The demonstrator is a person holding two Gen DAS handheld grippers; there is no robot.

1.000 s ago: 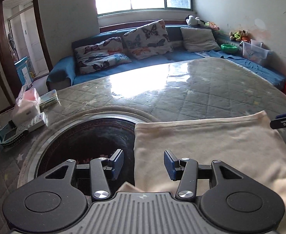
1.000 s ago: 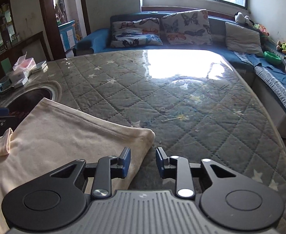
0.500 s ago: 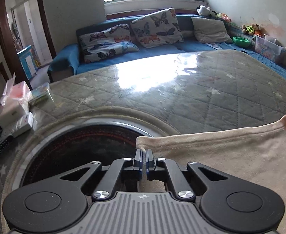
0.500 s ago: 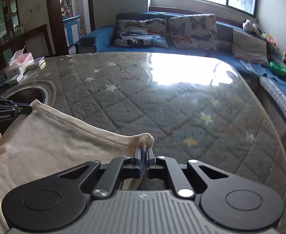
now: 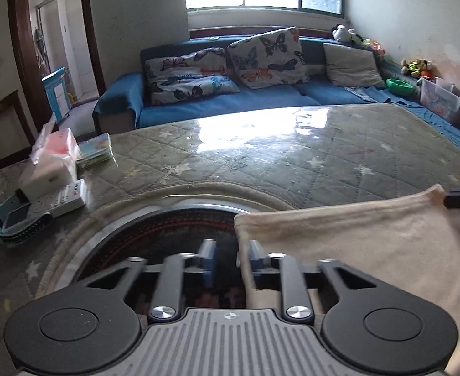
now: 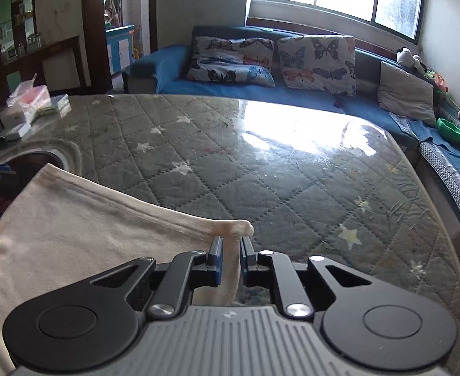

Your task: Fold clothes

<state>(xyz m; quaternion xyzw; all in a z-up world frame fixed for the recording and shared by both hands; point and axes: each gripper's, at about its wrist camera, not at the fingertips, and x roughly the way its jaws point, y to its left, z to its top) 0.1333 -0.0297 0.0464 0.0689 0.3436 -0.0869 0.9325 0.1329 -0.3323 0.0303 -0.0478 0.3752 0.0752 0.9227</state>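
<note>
A cream garment lies on the quilted grey table cover, its hem edge facing the sofa. My left gripper has its jaws parted a little around the garment's left corner, which passes between the blurred fingers. In the right wrist view the garment spreads to the left, and my right gripper has its jaws slightly apart with the right corner lying between them. Each gripper's tip shows at the edge of the other's view.
A round dark opening with a metal rim sits in the table under the left gripper. Tissue packs, a remote and a box lie at the table's left. A blue sofa with butterfly pillows runs behind.
Both grippers closed on the garment's corners half a second ago and have now opened slightly. The garment's edge has been moved forward, farther across the table.
</note>
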